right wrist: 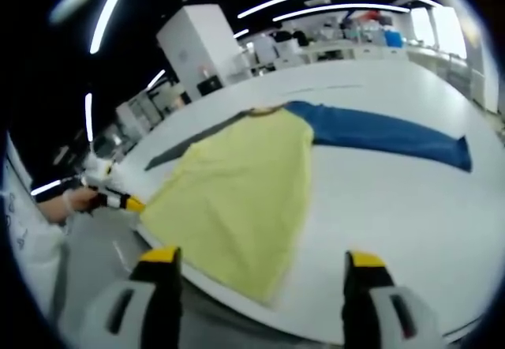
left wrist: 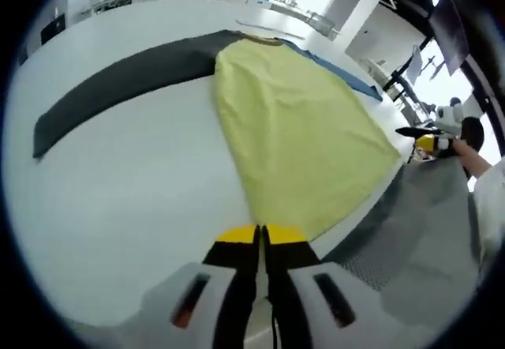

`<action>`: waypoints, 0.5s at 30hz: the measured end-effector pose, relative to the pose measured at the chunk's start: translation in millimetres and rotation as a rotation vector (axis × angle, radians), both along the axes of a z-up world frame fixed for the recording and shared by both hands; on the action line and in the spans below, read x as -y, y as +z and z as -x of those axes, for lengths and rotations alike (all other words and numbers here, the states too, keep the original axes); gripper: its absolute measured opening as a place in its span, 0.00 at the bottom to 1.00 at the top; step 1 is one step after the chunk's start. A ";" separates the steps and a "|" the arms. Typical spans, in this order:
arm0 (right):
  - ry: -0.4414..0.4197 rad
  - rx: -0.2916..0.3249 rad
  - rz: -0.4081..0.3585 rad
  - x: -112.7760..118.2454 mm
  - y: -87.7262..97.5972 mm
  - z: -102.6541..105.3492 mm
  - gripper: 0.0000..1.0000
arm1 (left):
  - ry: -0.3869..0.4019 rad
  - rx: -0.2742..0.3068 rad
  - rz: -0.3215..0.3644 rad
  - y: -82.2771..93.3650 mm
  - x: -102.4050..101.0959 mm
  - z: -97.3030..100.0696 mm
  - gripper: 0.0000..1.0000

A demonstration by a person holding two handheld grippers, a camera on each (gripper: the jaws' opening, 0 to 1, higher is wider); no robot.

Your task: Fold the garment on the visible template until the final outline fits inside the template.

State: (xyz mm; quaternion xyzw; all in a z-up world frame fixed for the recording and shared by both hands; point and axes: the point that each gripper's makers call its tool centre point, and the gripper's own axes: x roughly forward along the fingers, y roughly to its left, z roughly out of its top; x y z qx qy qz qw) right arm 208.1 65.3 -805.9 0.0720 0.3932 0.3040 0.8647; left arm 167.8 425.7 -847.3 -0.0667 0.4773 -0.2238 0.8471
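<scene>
Left gripper view shows the left gripper [left wrist: 260, 234] with jaws pressed together at the hem of the yellow garment [left wrist: 304, 136], spread flat on the white table [left wrist: 134, 175]. The right gripper [right wrist: 259, 264] hangs spread wide, holding nothing, near the garment's edge.

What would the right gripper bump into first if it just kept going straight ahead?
Probably the yellow garment. The right gripper is open and points across the white table, with the garment's near hem just ahead between its jaws. It may pass above the cloth; depth is hard to judge here.
</scene>
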 end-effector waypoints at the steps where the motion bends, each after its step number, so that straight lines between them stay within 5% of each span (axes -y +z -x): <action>1: -0.002 0.001 -0.002 0.9 0.0 -0.6 0.85 | -0.005 0.000 -0.002 0.1 0.6 0.4 0.00; 9: -0.010 0.003 -0.002 3.9 0.3 -2.5 0.85 | -0.026 0.024 -0.005 1.1 -0.3 0.1 0.04; 15: -0.017 0.008 -0.012 3.3 1.7 -5.6 0.87 | -0.055 0.188 0.013 28.4 -0.8 -17.9 0.41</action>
